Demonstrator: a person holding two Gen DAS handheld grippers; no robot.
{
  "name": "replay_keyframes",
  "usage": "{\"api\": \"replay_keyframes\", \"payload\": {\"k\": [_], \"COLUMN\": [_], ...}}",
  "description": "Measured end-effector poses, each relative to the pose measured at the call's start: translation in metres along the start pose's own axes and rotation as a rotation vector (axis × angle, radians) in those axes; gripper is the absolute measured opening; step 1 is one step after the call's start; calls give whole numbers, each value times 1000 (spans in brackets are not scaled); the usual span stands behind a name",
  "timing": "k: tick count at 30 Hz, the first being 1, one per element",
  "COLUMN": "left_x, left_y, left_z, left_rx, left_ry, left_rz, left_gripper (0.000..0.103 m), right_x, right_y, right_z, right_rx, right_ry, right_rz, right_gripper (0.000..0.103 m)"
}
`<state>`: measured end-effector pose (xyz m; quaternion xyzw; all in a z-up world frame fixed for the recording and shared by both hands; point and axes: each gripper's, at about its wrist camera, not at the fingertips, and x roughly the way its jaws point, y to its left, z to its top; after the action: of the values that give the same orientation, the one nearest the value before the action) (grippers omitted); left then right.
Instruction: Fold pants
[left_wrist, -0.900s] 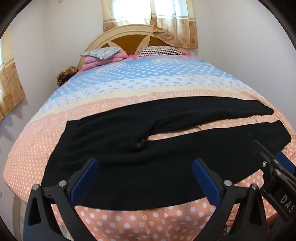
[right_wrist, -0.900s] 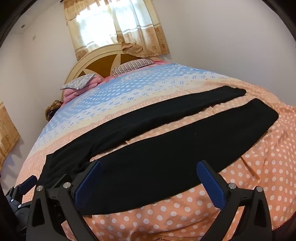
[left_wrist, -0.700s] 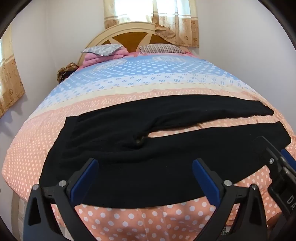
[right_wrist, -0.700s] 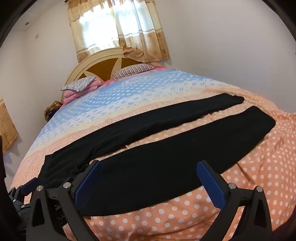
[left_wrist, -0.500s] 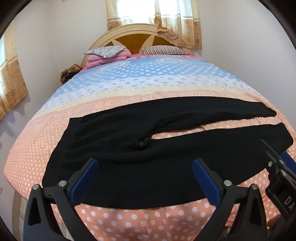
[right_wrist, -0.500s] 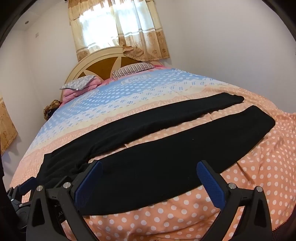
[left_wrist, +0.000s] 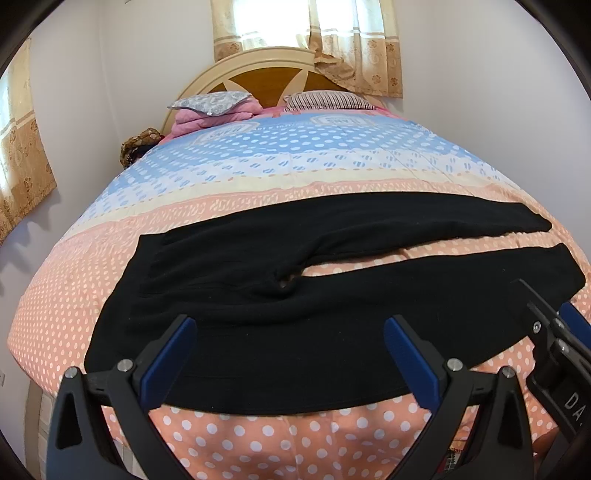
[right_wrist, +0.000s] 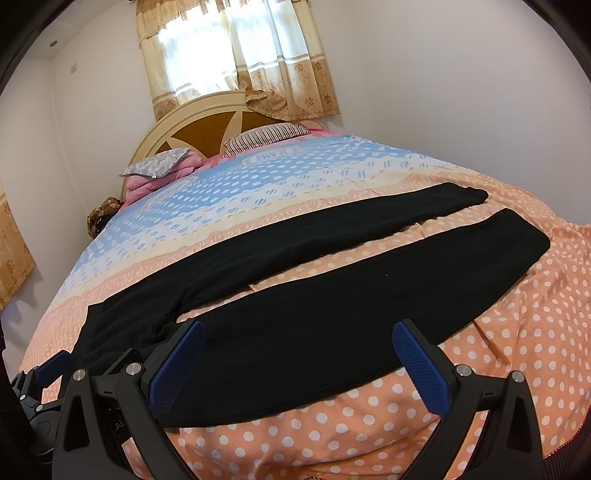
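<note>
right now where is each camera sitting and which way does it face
Left wrist: on the left gripper, above the near bed edge, angled down over the waist of the black pants; own open fingers show, right gripper at right.
Right wrist: on the right gripper, over the nearer leg; left gripper at left.
Shared: pants, bedspread, headboard.

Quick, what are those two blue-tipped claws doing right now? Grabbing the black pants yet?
Left gripper: open wide, holding nothing, above the pants.
Right gripper: open wide, holding nothing, above one pant leg.
</note>
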<state>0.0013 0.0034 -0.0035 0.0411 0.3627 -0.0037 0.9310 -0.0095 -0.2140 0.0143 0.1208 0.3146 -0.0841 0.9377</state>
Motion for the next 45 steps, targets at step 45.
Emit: {"api": "replay_keyframes", "payload": {"k": [45], "left_x": [0], "left_y": [2], "left_z": [-3], "left_rx": [-1], "left_ry": [9], "left_rz": [-2], "left_gripper": [103], "right_x": [-2], "right_y": [3], "right_z": [-2], "right_rx": [2], "right_ry": [6], "right_rz": [4], "right_gripper": [102]}}
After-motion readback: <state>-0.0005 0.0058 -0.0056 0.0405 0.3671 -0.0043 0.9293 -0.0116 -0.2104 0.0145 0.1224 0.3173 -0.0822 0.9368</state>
